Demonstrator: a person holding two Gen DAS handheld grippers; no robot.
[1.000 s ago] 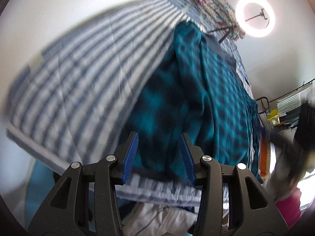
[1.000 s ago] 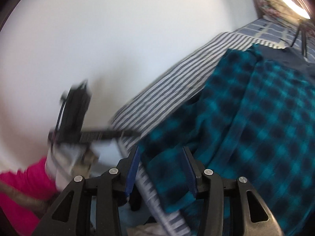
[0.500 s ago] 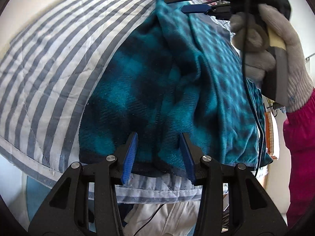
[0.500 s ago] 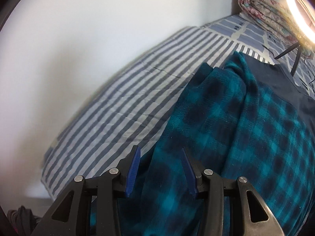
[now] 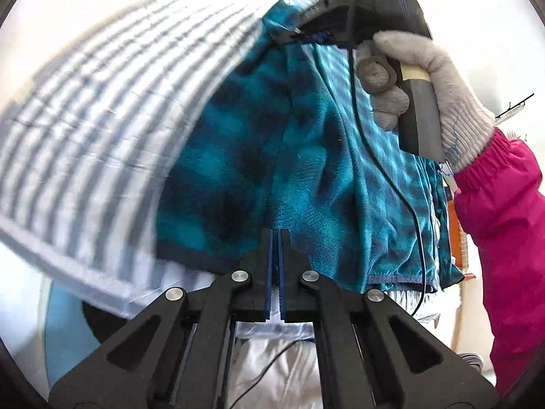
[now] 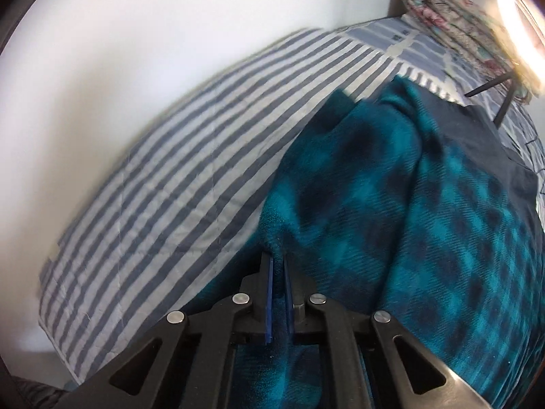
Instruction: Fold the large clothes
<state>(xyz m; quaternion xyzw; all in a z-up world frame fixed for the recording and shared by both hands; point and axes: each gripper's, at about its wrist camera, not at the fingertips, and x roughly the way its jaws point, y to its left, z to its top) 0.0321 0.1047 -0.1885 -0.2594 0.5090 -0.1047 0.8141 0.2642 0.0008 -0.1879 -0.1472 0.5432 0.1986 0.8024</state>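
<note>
Both claws, spread a second ago, are now pinching the teal plaid garment (image 5: 306, 170) lying on the striped bed cover (image 5: 102, 102) — left gripper (image 5: 275, 235) at the near hem, right gripper (image 6: 277, 255) along its edge, so it's looking like the fold lift is starting.

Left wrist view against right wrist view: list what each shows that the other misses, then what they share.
Only the left wrist view shows the gloved hand in a pink sleeve holding the right tongs shut on the teal plaid garment's far edge, plus the left tongs. Only the right wrist view shows the folded floral quilt and the garment's dark panel. Both show the garment on the striped bed cover.
</note>
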